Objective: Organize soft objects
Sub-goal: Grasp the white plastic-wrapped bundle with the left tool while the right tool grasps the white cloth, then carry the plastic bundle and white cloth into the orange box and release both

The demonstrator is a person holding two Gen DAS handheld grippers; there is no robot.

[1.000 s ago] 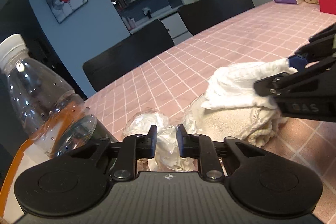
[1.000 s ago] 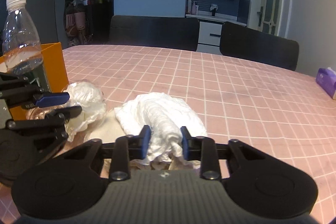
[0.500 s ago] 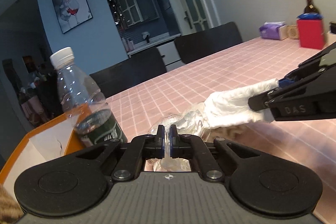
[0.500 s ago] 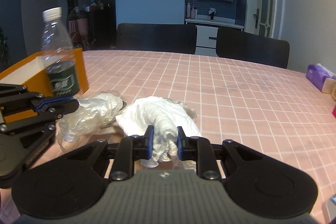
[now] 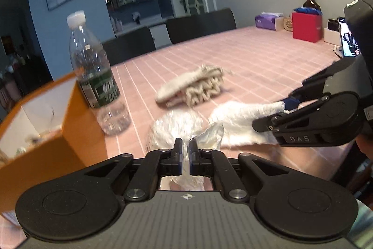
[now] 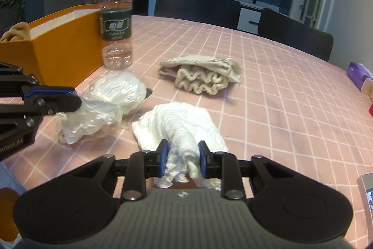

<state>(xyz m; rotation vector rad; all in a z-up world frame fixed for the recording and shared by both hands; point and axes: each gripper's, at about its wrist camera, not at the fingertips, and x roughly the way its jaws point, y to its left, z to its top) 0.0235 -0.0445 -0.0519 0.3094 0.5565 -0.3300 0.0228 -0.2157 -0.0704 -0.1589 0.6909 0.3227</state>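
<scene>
Pink checked tablecloth [image 6: 279, 90] across a dining table, seen from 2 hand-held grippers. Left gripper [image 5: 185, 151] pinched almost fully together on a crinkled clear plastic bag [image 5: 177, 127], raised off the cloth. Right gripper [image 6: 182, 155] clamped on a bunched fold of a white cloth [image 6: 179, 123], likewise lifted.

Changed over the last second: both bundles pulled up and apart from a single heap, both cameras now higher and further back. Newly uncovered behind them, a beige knitted item [image 6: 205, 76] lying alone on the tablecloth, blurred in the left view.

Orange box [image 6: 58, 43] open at the left edge of the table, a tan cloth [image 6: 16, 32] already draped at its far corner. Clear water bottle [image 6: 116, 15] standing upright just beside the box.

Likely meaning: pile now separated into 3 soft pieces, 2 in grasp and ready to carry to the box, probably the bag first as nearest. Knitted item left for a later trip. Bottle close enough to the box to risk a knock.
</scene>
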